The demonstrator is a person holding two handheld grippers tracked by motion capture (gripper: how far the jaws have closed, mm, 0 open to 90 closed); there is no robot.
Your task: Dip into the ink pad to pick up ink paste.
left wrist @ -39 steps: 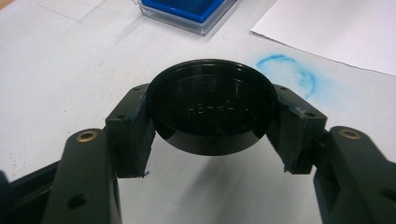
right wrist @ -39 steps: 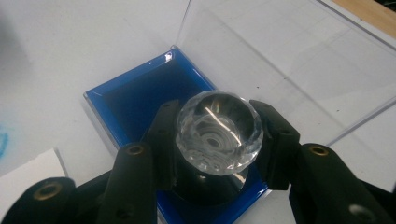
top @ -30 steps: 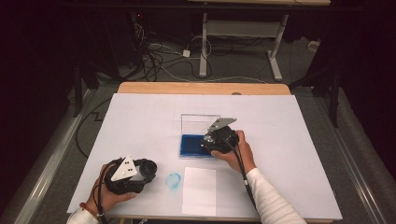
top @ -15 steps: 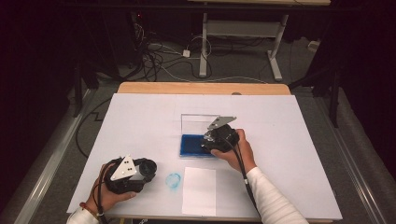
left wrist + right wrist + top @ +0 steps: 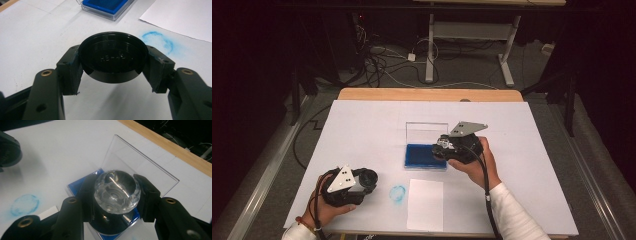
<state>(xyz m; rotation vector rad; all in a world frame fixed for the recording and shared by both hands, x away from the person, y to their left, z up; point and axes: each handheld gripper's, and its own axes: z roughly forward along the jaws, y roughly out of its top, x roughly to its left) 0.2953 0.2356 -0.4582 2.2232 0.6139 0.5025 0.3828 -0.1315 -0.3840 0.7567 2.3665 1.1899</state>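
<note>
Tabletop (image 5: 362, 125), white-covered, carrying all items; one in number. Paper sheet (image 5: 425, 204), one, blank, lying flat at 6 o'clock near the person's edge, probably placed there to receive a print. Ink pad (image 5: 424, 156), one, a blue pad in a clear case whose lid (image 5: 426, 131) stands upright at its 12 o'clock side, open so that the pad face is reachable; it lies at the centre of the tabletop. Right tool (image 5: 116, 192), at 3 o'clock of the pad, closed around a clear faceted stamp knob (image 5: 117, 190), with the dark stamp base below it pressed to, or just above, the blue pad; which of the two cannot be told. The grip suggests inking. Left tool (image 5: 113, 60), at 8 o'clock, jaws closed on a round black cap (image 5: 113, 56), hollow side up, apparently kept aside above the tabletop. Blue ring smudge (image 5: 398, 193), one, just at 9 o'clock of the sheet. Tools: two; hands: two.
</note>
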